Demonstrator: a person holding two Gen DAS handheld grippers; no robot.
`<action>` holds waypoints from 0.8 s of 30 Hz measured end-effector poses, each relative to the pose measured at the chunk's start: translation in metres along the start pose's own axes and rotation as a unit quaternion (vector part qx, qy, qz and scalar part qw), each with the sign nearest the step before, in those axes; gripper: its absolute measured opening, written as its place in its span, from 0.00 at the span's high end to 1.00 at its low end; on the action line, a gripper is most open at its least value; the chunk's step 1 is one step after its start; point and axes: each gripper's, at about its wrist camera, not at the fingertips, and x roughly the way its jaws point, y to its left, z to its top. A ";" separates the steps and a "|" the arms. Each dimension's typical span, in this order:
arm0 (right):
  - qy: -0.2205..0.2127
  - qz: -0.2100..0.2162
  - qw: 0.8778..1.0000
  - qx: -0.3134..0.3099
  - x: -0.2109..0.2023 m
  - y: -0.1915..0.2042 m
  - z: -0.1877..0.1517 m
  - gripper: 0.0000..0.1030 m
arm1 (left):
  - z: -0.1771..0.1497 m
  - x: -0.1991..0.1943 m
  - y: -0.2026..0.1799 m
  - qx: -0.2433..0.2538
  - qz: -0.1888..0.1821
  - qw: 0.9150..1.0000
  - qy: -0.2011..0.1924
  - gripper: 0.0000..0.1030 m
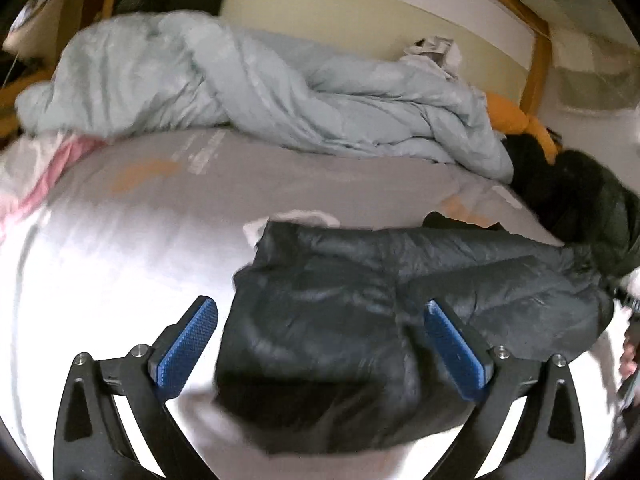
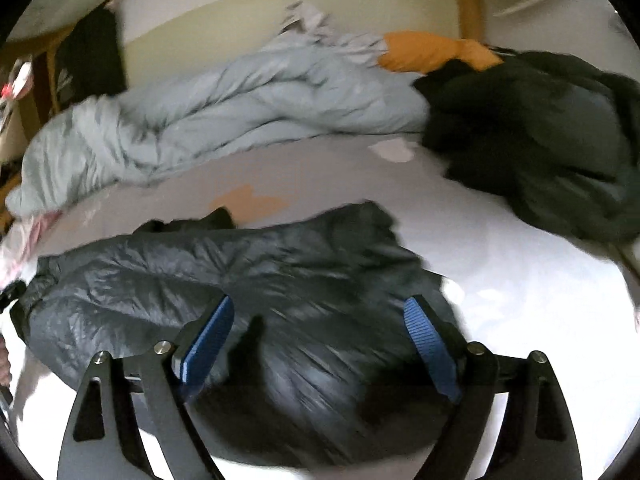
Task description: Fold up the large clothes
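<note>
A dark puffy jacket [image 1: 360, 300] lies spread on the grey bed sheet [image 1: 160, 208]; it also shows in the right wrist view [image 2: 240, 272]. My left gripper [image 1: 320, 312] is open and empty, its blue pads above the jacket's near left part. My right gripper [image 2: 318, 312] is open and empty, its pads over the jacket's near right part. Both views are blurred by motion, so I cannot tell whether the fingers touch the fabric.
A crumpled light blue duvet [image 1: 240, 88] lies along the far side of the bed by the wall. A second dark garment [image 2: 540, 140] and an orange cloth [image 2: 432, 52] lie at the far right. Pink-white fabric [image 1: 36, 184] lies at the left edge.
</note>
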 end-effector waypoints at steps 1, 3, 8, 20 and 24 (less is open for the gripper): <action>-0.005 -0.007 1.000 0.006 -0.006 -0.007 -0.004 0.04 | -0.003 -0.001 0.004 -0.009 0.000 1.000 0.006 0.01; -0.013 -0.022 1.000 0.016 -0.014 -0.021 -0.011 0.00 | -0.008 0.003 0.008 -0.011 0.012 1.000 0.020 0.01; 0.027 0.005 0.998 0.055 -0.002 -0.046 -0.022 0.00 | -0.023 0.025 0.023 -0.052 -0.022 0.996 0.068 0.00; 0.091 0.155 0.980 0.081 0.036 -0.033 -0.040 0.45 | -0.034 0.029 0.021 -0.091 -0.127 0.984 0.081 0.66; 0.058 0.132 0.989 0.035 0.002 -0.022 -0.036 0.68 | -0.030 -0.002 0.002 -0.060 -0.105 0.991 0.062 0.75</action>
